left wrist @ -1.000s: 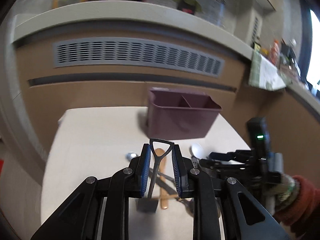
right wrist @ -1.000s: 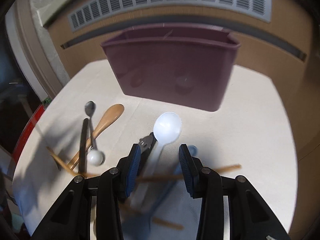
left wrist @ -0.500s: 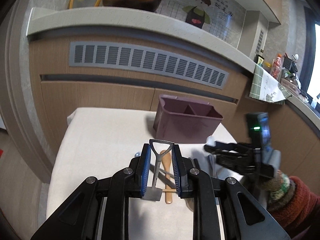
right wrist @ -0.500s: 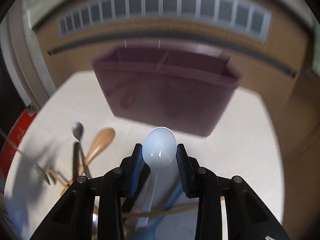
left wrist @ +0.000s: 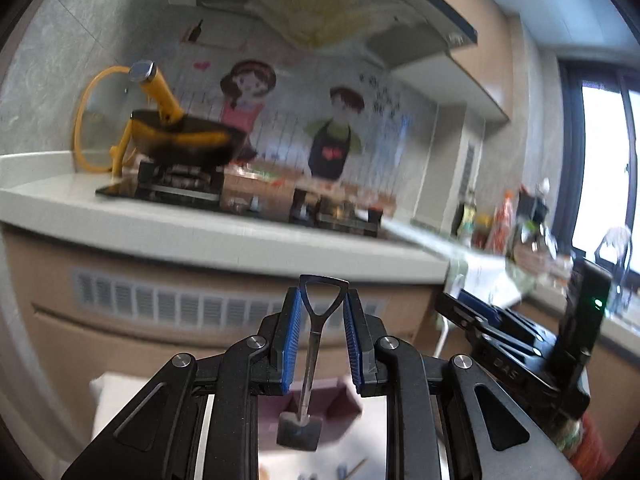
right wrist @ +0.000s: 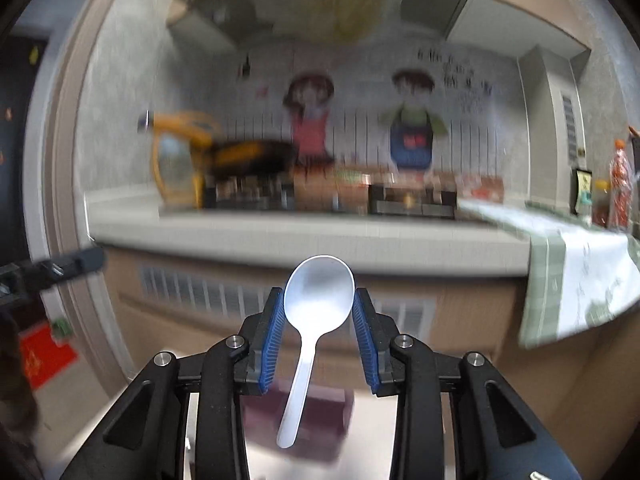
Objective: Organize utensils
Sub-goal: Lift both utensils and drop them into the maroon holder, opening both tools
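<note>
My left gripper (left wrist: 320, 312) is shut on the triangular handle of a small metal shovel-shaped spoon (left wrist: 310, 364), which hangs blade down. My right gripper (right wrist: 319, 304) is shut on the bowl of a white plastic spoon (right wrist: 316, 300), its handle hanging down. Both are lifted high above the purple utensil caddy (left wrist: 324, 400), which shows blurred below the fingers, also in the right wrist view (right wrist: 320, 412). The right gripper also shows at the right of the left wrist view (left wrist: 472, 312).
A white table (left wrist: 288, 456) lies below with a few utensils at its near edge. Behind is a kitchen counter (left wrist: 200, 232) with a stove and a yellow-handled pan (left wrist: 180, 136). A cloth (right wrist: 580, 276) hangs over the counter at right.
Both grippers have risen and tilted up with their utensils; the view swung from the table and caddy to the counter and wall. The caddy dropped to the bottom of both views.
</note>
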`<act>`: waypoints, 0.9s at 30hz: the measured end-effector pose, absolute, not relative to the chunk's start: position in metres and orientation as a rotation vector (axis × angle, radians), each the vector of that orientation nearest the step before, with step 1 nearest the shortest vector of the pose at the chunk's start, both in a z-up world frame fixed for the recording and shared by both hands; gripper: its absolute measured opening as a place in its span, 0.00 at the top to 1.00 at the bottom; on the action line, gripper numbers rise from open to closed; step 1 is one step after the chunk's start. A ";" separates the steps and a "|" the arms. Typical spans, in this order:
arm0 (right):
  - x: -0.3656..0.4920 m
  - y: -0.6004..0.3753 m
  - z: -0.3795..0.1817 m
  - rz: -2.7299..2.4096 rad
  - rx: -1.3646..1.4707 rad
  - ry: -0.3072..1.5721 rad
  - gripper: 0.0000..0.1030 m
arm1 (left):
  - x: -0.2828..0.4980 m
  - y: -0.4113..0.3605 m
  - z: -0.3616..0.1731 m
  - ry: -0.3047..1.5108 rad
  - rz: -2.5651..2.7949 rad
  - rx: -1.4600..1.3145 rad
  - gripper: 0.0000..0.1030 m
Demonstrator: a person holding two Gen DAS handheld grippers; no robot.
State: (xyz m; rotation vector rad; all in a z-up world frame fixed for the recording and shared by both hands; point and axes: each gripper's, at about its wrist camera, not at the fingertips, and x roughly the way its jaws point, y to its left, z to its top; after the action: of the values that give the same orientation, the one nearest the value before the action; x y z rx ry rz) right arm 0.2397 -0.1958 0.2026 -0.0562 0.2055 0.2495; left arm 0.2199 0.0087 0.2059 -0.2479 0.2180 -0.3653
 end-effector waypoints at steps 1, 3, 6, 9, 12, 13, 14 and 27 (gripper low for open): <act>0.245 -0.196 0.209 0.250 -0.056 0.185 0.69 | 0.228 0.008 0.206 0.208 -0.365 -0.258 0.79; 0.259 -0.192 0.208 0.231 -0.071 0.166 0.69 | 0.247 0.006 0.200 0.203 -0.369 -0.275 0.79; 0.279 -0.186 0.188 0.218 -0.103 0.174 0.69 | 0.275 0.001 0.186 0.227 -0.374 -0.300 0.79; 0.306 -0.185 0.155 0.216 -0.102 0.248 0.69 | 0.305 -0.004 0.162 0.260 -0.387 -0.321 0.79; 0.333 -0.188 0.122 0.203 -0.087 0.325 0.69 | 0.330 -0.010 0.135 0.315 -0.388 -0.351 0.79; 0.340 -0.190 0.114 0.204 -0.075 0.347 0.69 | 0.340 -0.012 0.124 0.342 -0.393 -0.362 0.79; 0.348 -0.192 0.104 0.206 -0.060 0.372 0.69 | 0.347 -0.014 0.116 0.361 -0.391 -0.368 0.79; 0.371 -0.207 0.031 0.293 0.005 0.624 0.68 | 0.362 -0.019 0.035 0.540 -0.401 -0.402 0.57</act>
State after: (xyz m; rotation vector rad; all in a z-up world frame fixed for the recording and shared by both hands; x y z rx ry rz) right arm 0.3708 -0.2069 0.0313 0.0048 0.6239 0.2925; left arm 0.3622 -0.0194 0.0353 -0.4016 0.5405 -0.4011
